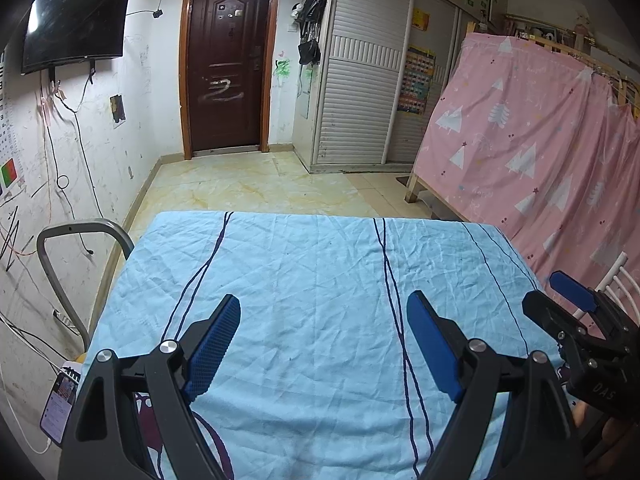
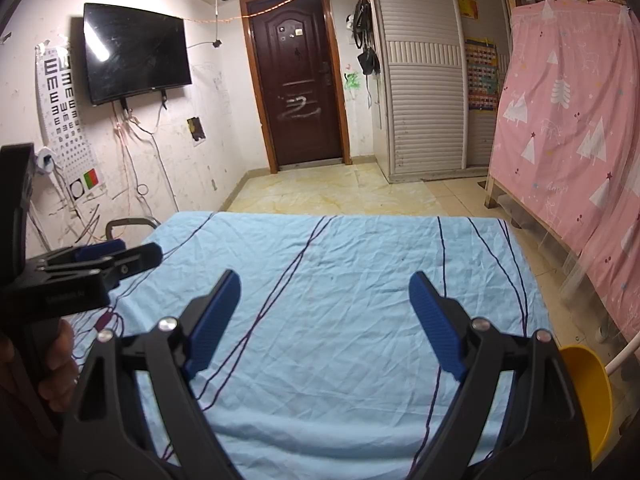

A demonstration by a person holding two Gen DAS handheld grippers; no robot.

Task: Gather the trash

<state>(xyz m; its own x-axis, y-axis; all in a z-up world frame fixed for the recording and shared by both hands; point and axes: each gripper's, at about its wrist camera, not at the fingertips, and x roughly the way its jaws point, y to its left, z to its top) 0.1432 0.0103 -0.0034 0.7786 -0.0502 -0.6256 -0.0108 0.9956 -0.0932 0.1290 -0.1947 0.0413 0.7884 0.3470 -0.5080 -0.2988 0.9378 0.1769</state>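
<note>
A table under a crumpled light-blue cloth (image 1: 320,280) with thin dark lines fills the lower half of both views. I see no loose item on the cloth. My left gripper (image 1: 324,304) hangs over its near part, open, with nothing between the blue pads (image 1: 212,348). My right gripper (image 2: 325,280) is likewise open and empty over the cloth (image 2: 340,264). Each gripper shows in the other's view: the right gripper (image 1: 560,300) at the right edge, the left gripper (image 2: 132,254) at the left, held by a hand (image 2: 56,368).
A grey metal chair frame (image 1: 80,232) and a lit phone (image 1: 60,400) sit left of the table. A yellow plastic container (image 2: 588,392) is at the table's right. A pink curtained bed (image 1: 540,140) stands on the right, with a tiled floor (image 1: 248,184) and a dark door (image 1: 228,72) beyond.
</note>
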